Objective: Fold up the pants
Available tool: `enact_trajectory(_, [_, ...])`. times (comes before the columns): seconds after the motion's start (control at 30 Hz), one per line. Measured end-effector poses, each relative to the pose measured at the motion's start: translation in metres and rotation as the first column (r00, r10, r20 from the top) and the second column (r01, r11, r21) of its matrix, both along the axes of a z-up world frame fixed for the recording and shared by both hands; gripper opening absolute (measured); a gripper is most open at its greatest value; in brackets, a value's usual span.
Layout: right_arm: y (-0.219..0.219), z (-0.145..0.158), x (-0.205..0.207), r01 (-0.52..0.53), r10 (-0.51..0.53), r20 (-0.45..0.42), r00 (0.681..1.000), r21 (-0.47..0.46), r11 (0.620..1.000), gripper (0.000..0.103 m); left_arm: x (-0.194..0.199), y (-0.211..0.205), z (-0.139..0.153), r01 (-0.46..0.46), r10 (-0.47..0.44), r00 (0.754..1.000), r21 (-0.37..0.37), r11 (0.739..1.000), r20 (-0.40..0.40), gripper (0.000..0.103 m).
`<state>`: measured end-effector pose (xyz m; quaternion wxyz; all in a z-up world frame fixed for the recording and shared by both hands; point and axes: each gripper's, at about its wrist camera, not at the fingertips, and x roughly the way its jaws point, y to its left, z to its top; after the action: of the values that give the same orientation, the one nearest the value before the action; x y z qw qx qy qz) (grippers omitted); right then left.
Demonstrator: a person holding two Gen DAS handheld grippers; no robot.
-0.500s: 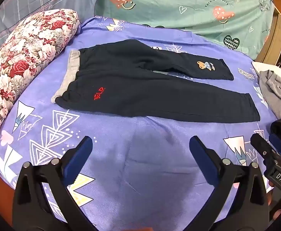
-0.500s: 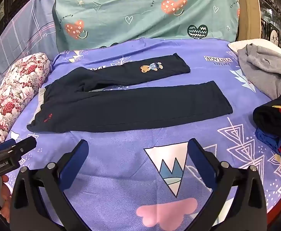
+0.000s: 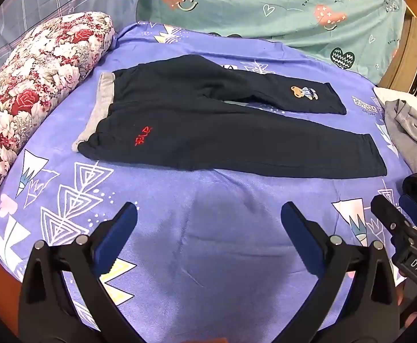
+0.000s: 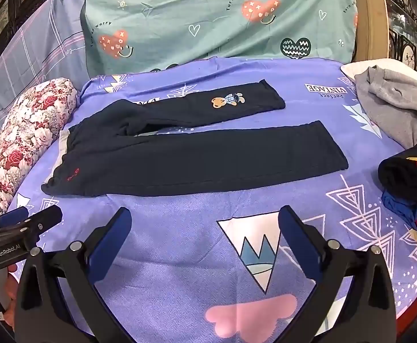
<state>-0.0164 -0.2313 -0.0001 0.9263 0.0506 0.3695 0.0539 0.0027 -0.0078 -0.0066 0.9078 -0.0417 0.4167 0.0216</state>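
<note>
Two views. Left wrist: left gripper, jaws wide and empty, hovers over the sheet; pants, red embroidery unreadable, lie flat ahead; right gripper reads "DAS". Right wrist: right gripper wide, empty; left gripper's label reads "GenRobot.AI"; sheet prints "Perfect VINTAGE".

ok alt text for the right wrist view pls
Dark pants lie flat and unfolded on a purple sheet, legs pointing right, a bear patch on the far leg. The open right gripper hovers in front, holding nothing; a floral pillow sits left.
</note>
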Motion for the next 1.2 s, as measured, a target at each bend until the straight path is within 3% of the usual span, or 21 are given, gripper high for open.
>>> enact_trajectory(1.2, [0.009,-0.008,0.005,-0.010,0.010,-0.015,1.000,-0.002,1.000,0.102,0.002,-0.001,-0.007,0.000,0.000,1.000,-0.004,1.000,-0.024,0.101])
